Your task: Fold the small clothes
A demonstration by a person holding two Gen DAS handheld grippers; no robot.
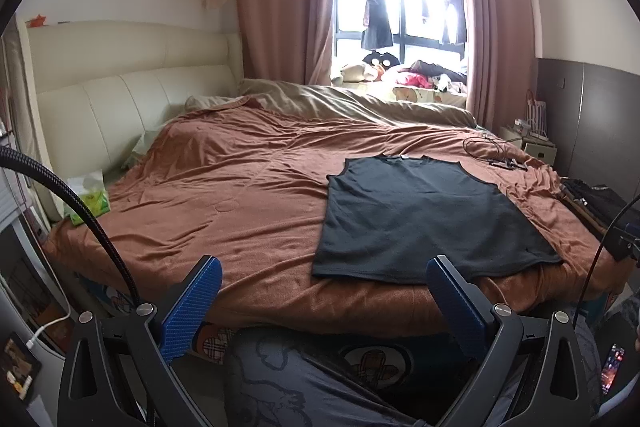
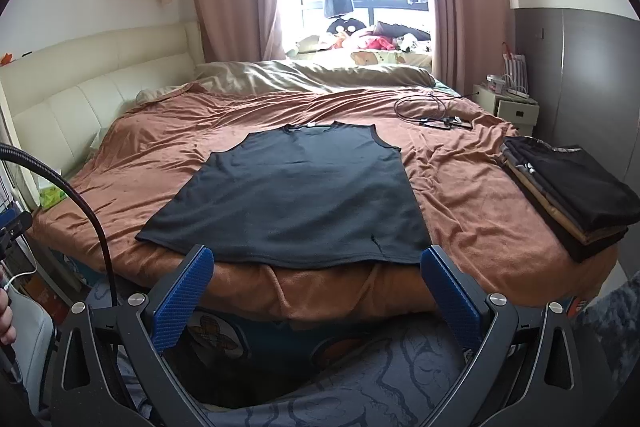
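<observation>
A dark grey sleeveless top (image 1: 424, 215) (image 2: 296, 191) lies spread flat on the brown bedspread (image 1: 224, 195) (image 2: 460, 187), its hem along the bed's near edge and its neck towards the window. My left gripper (image 1: 322, 279) hangs open just short of the bed edge, left of the top's hem, with nothing between its blue fingers (image 1: 192, 303). Equally open and empty, my right gripper (image 2: 316, 267) faces the middle of the hem, its fingers (image 2: 184, 291) spread about as wide as the hem.
A stack of folded dark clothes (image 2: 568, 191) sits at the bed's right edge. Black cables (image 2: 432, 111) lie near the far right corner, a green tissue pack (image 1: 88, 199) by the headboard. A small white cabinet (image 2: 508, 103) stands by the wall. A phone (image 1: 612, 367) lies low at the right.
</observation>
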